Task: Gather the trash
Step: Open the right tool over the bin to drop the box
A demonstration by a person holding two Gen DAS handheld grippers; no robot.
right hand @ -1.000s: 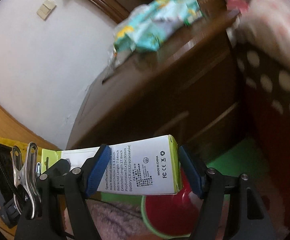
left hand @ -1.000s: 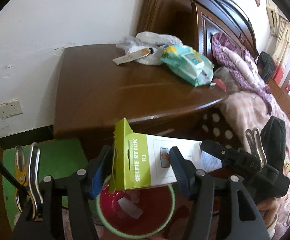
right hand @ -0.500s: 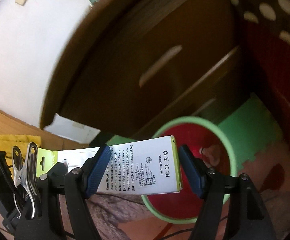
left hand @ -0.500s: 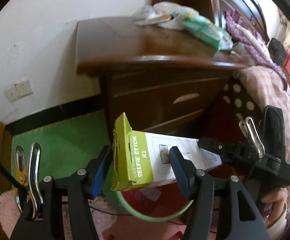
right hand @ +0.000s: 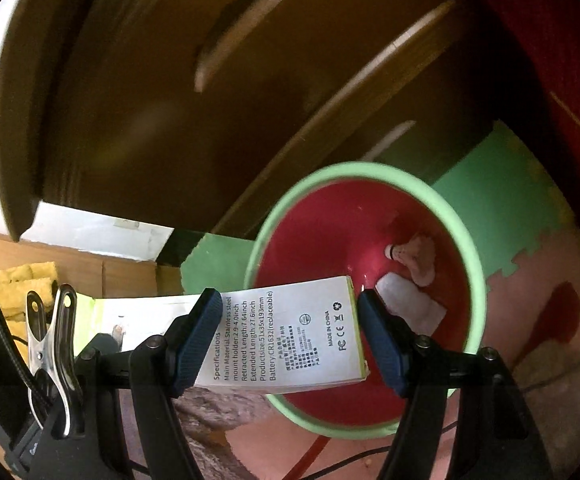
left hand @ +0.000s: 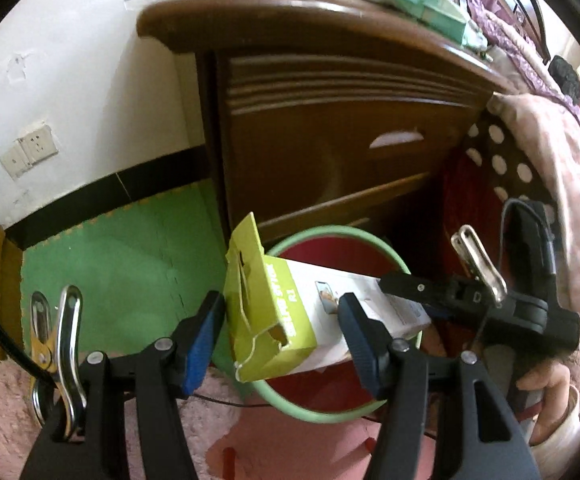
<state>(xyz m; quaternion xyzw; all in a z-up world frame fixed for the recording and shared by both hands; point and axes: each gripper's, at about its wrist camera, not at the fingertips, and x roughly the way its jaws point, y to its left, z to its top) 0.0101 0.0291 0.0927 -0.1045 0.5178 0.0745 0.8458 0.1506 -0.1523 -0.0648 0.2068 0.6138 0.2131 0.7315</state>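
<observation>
A green and white selfie-stick box (left hand: 290, 316) is held by both grippers over a red bin with a green rim (left hand: 389, 256). My left gripper (left hand: 282, 336) is shut on its green end. My right gripper (right hand: 286, 336) is shut on its white end (right hand: 282, 340), above the near rim of the bin (right hand: 473, 256). The right gripper also shows in the left wrist view (left hand: 429, 292). Crumpled paper scraps (right hand: 413, 264) lie in the bin's bottom.
A dark wooden nightstand (left hand: 329, 128) stands behind the bin, with a green packet (left hand: 425, 4) and a plastic bag on top. A bed with pink bedding (left hand: 553, 152) is at the right. Green foam mat (left hand: 122, 256) and pink rug (left hand: 6, 412) cover the floor.
Both grippers have come down with the box, from nightstand-top height to just above the bin. The bin now fills more of both views.
</observation>
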